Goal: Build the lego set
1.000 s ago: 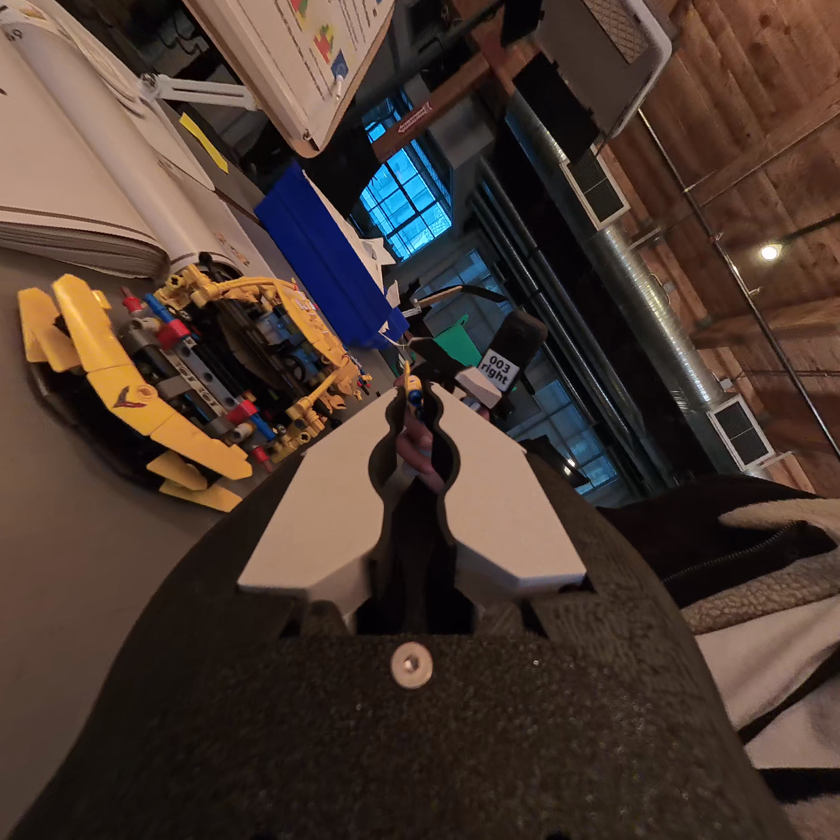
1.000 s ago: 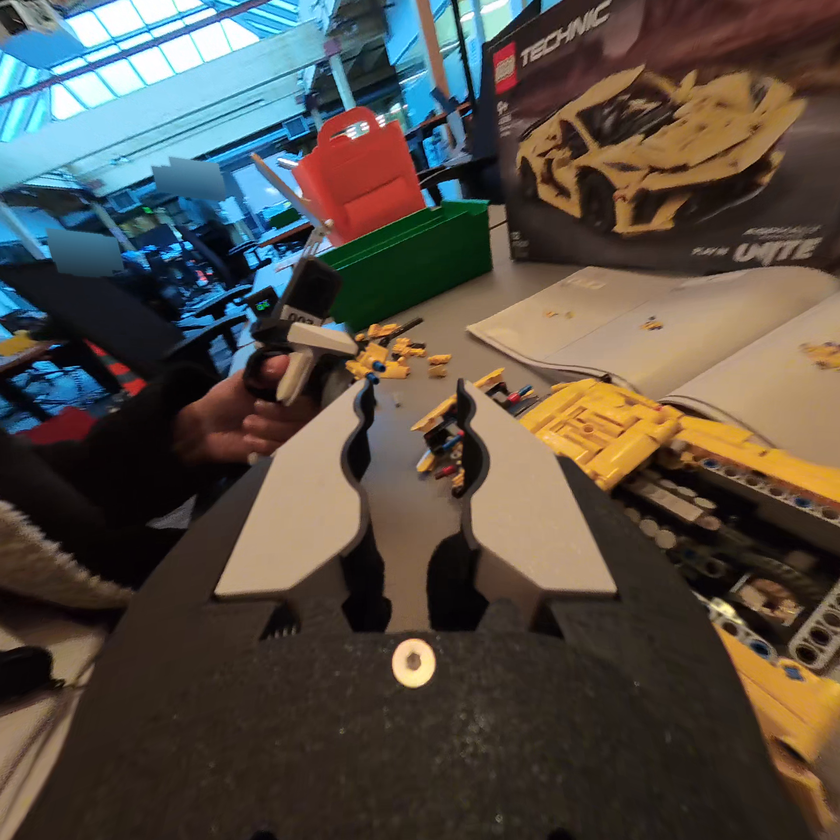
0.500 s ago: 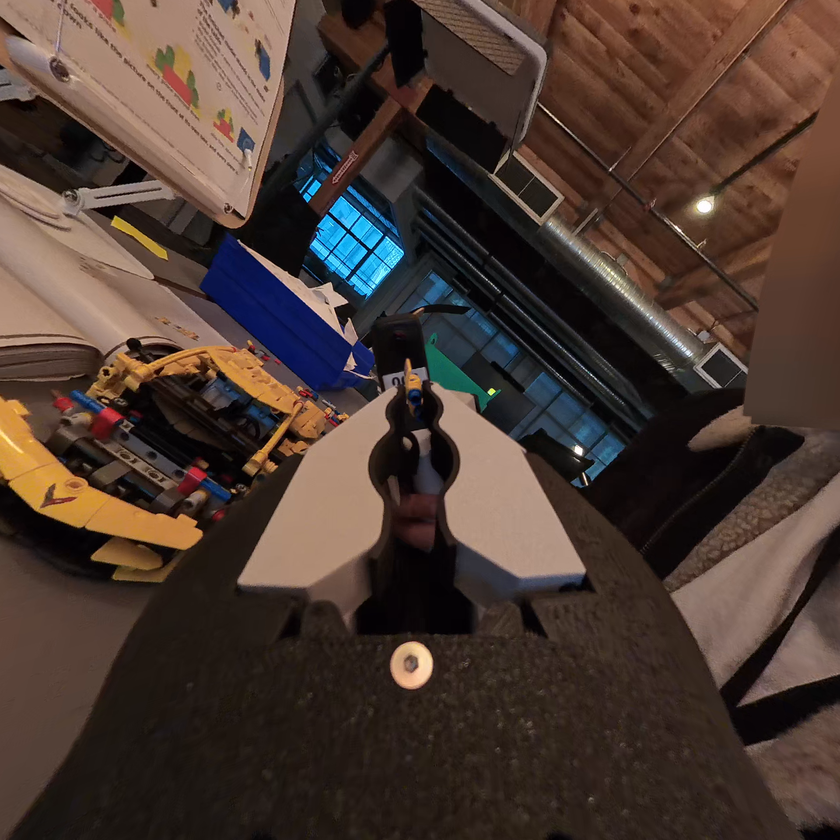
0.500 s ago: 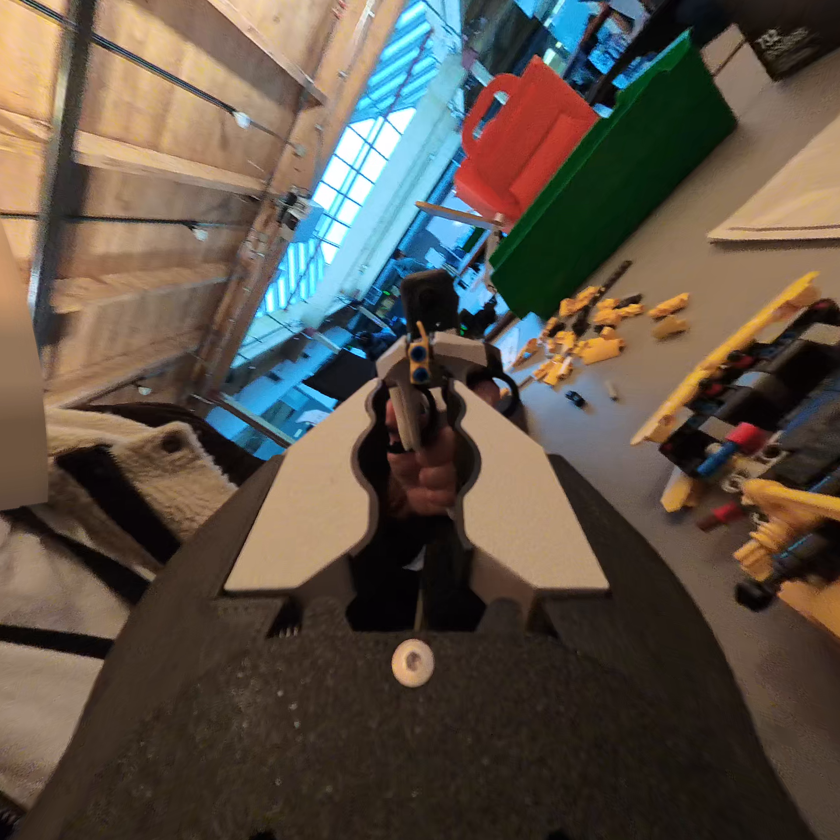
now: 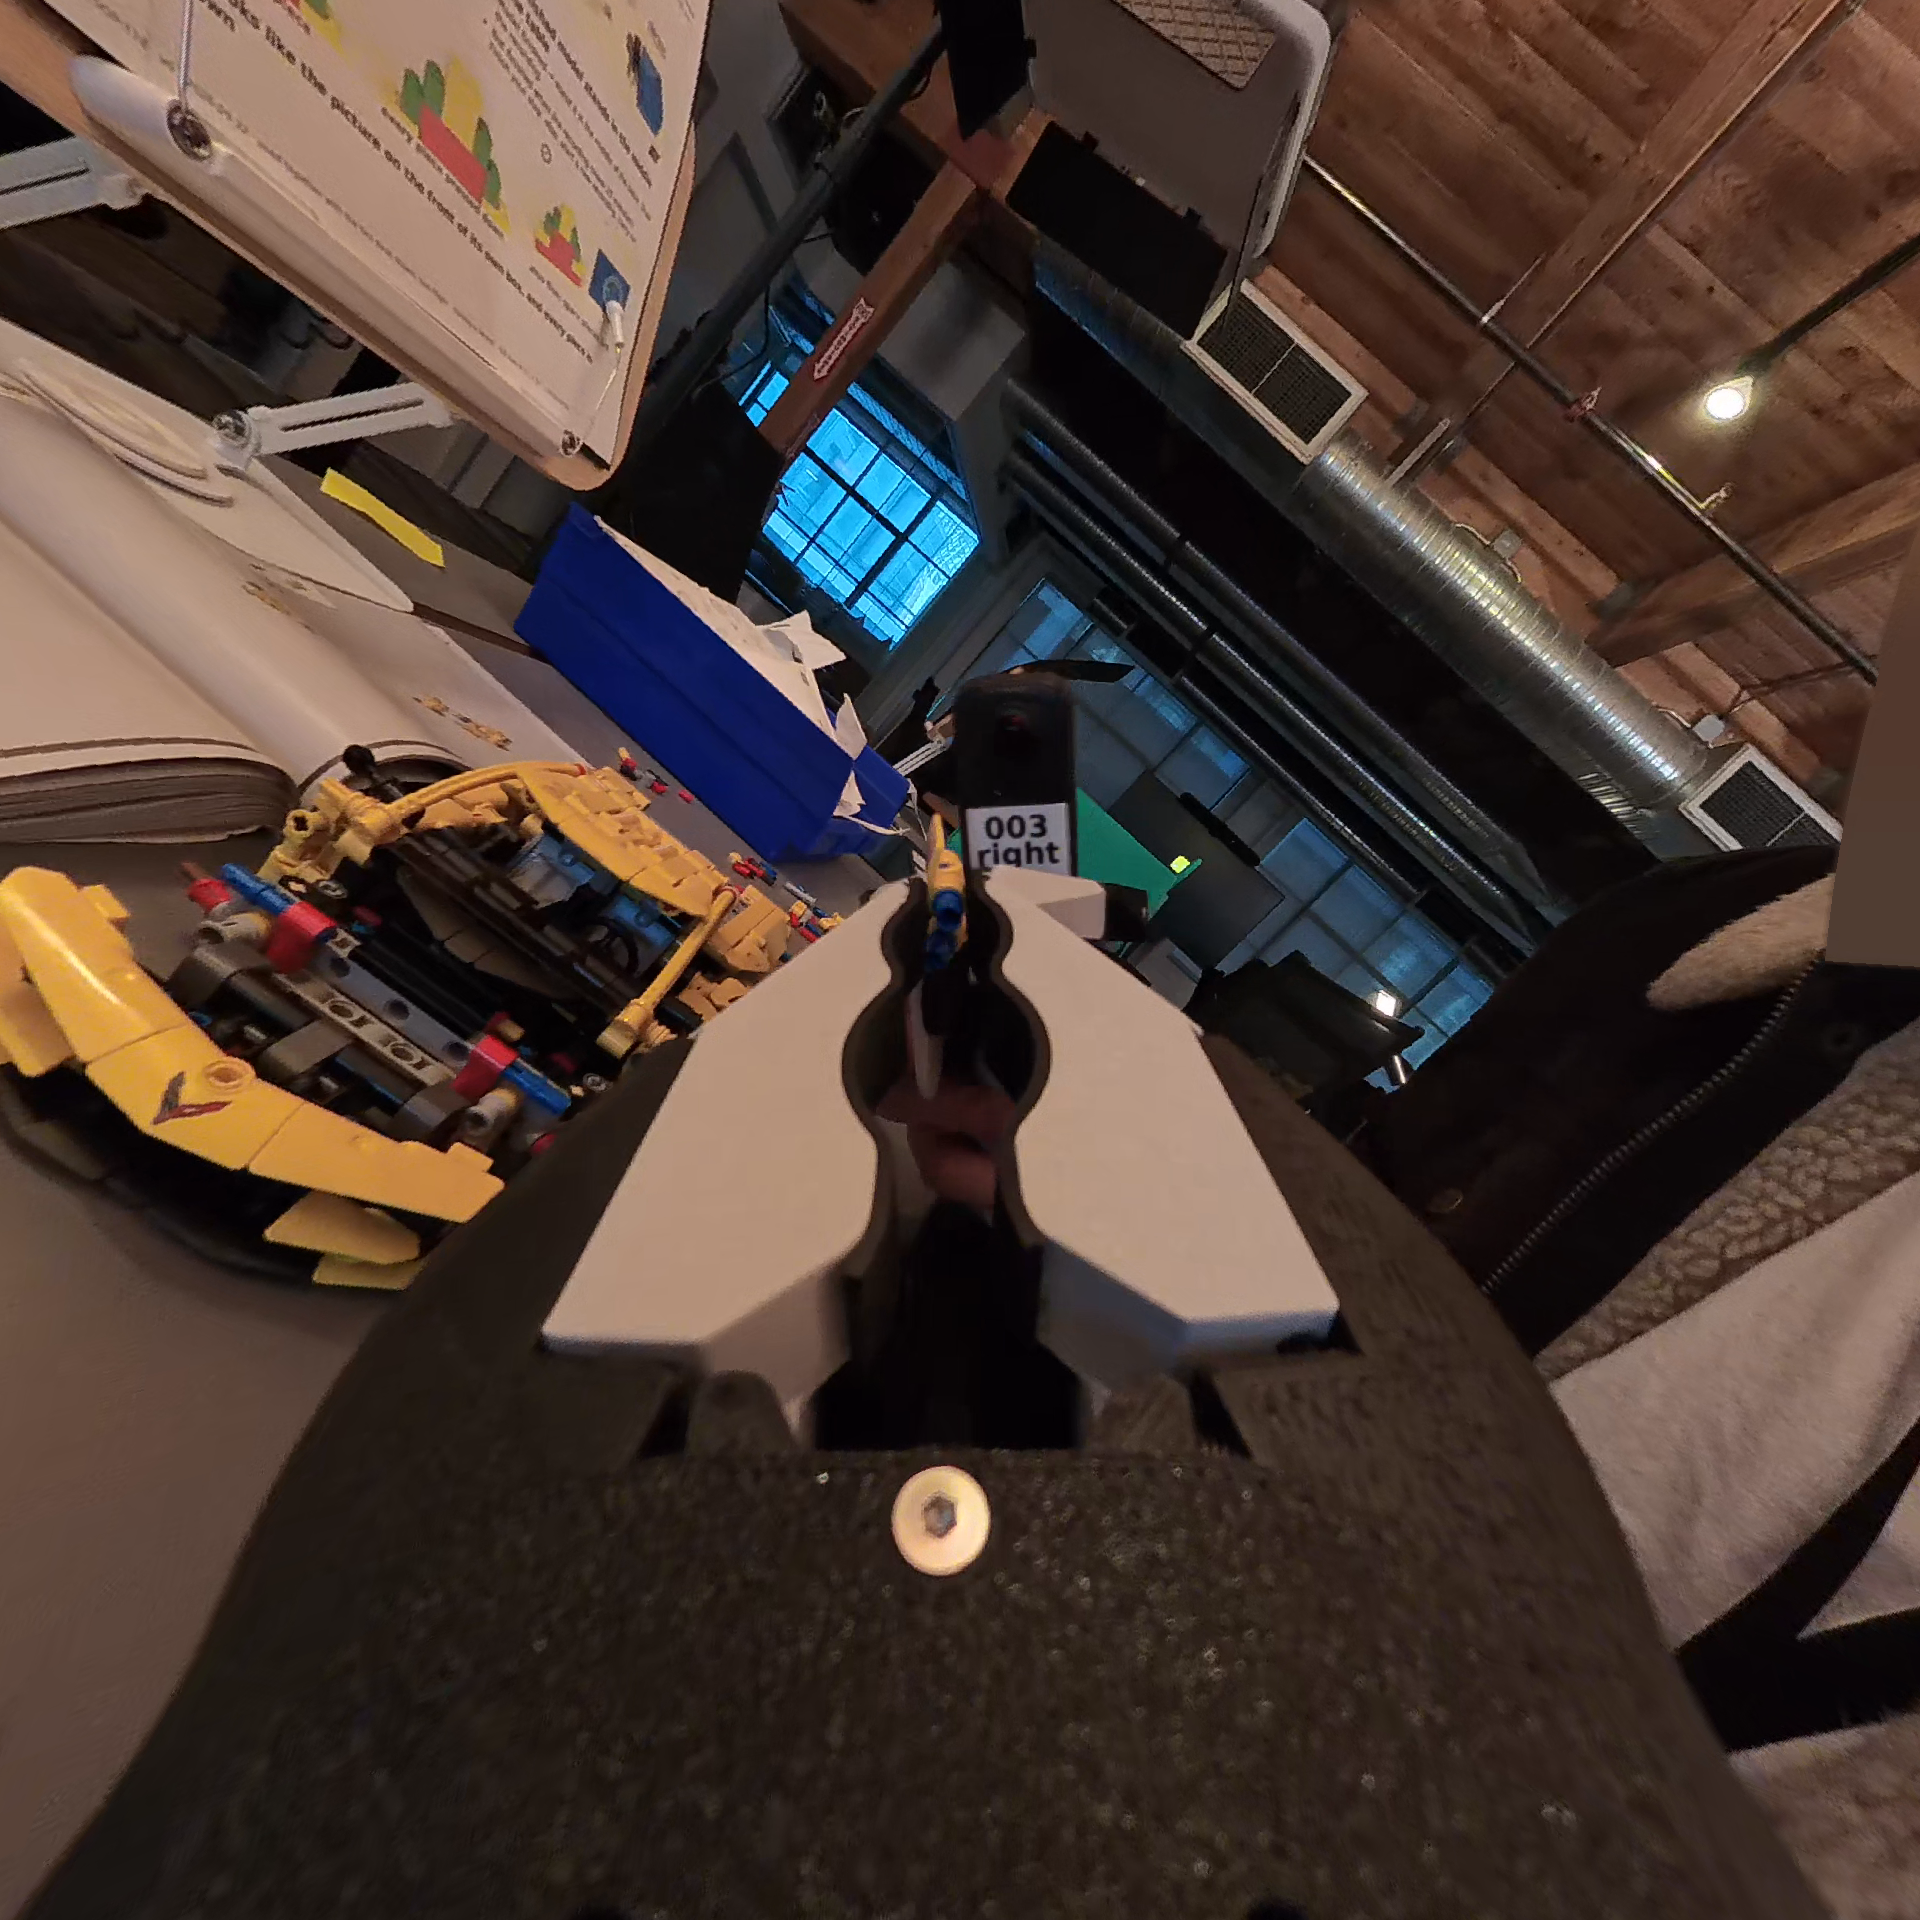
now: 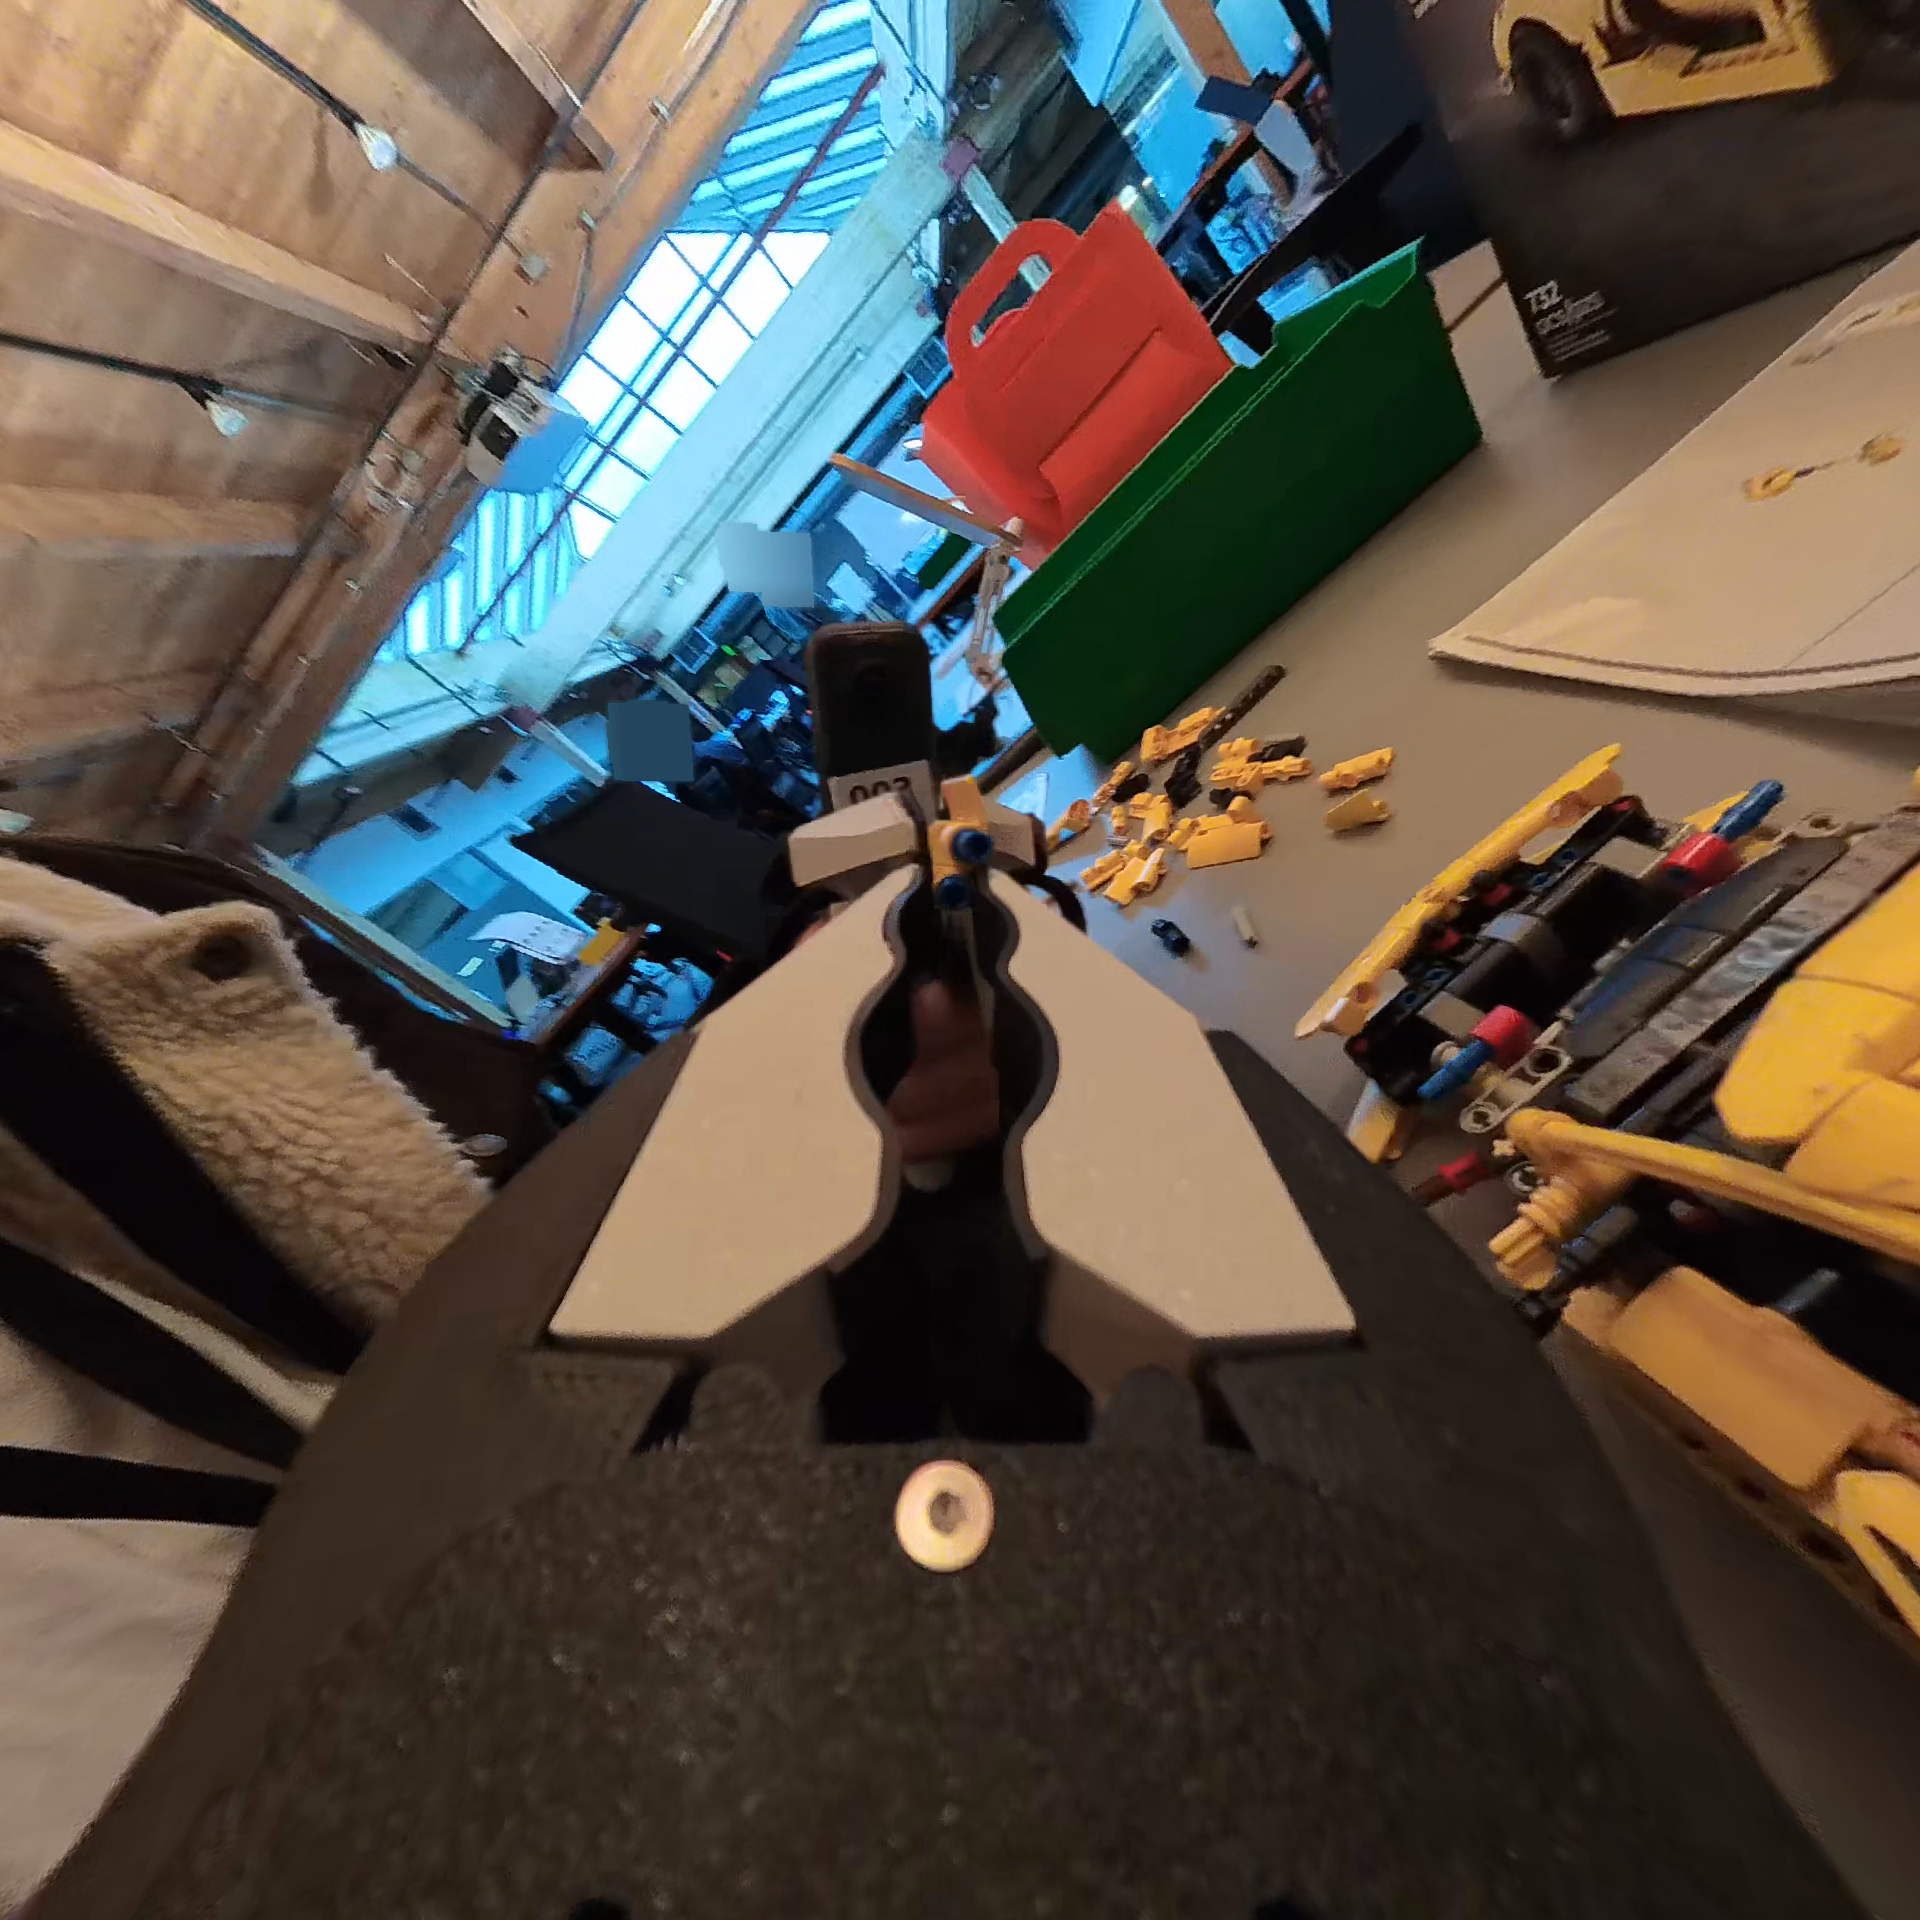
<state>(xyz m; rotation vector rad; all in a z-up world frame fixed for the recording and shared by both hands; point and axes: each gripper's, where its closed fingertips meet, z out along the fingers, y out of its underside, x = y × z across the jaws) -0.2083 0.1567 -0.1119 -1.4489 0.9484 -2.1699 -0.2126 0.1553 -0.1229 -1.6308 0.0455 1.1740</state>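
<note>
Above the grey desk point(image 5: 125, 1455), in the left wrist view, the left hand-held gripper point(image 5: 943, 914) was seen raised, its two pale fingers closed together at the tips and clenched on a small yellow piece with blue pins point(image 5: 941, 896). Just past those tips, the right hand-held gripper point(image 5: 1023, 899) was faced head-on, with a black camera point(image 5: 1013, 743) mounted above it. Down to the left, the half-built yellow lego car point(image 5: 353, 997) was set on the desk, its dark frame and red and blue pins left exposed. Behind the car an open instruction booklet point(image 5: 135, 644) was laid, and farther back a blue bin point(image 5: 686, 675) was placed. A clipboard with coloured diagrams point(image 5: 416, 166) was hung over the desk at upper left.

Out in front of the right wrist view, the right hand-held gripper point(image 6: 951, 899) was seen nearly closed, its tips meeting the same yellow piece with blue pins point(image 6: 956, 847); whether it truly gripped the piece could not be told. The left hand-held gripper point(image 6: 914, 836) was seen beyond, holding that piece from the far side. To the right, the lego car point(image 6: 1662, 1039) was spread across the desk point(image 6: 1195, 997), and loose yellow parts point(image 6: 1195, 800) were scattered near a green bin point(image 6: 1247, 540) with a red carton point(image 6: 1070, 364) behind it. An open booklet point(image 6: 1714, 582) and the set's dark box point(image 6: 1662, 156) were placed at far right.
</note>
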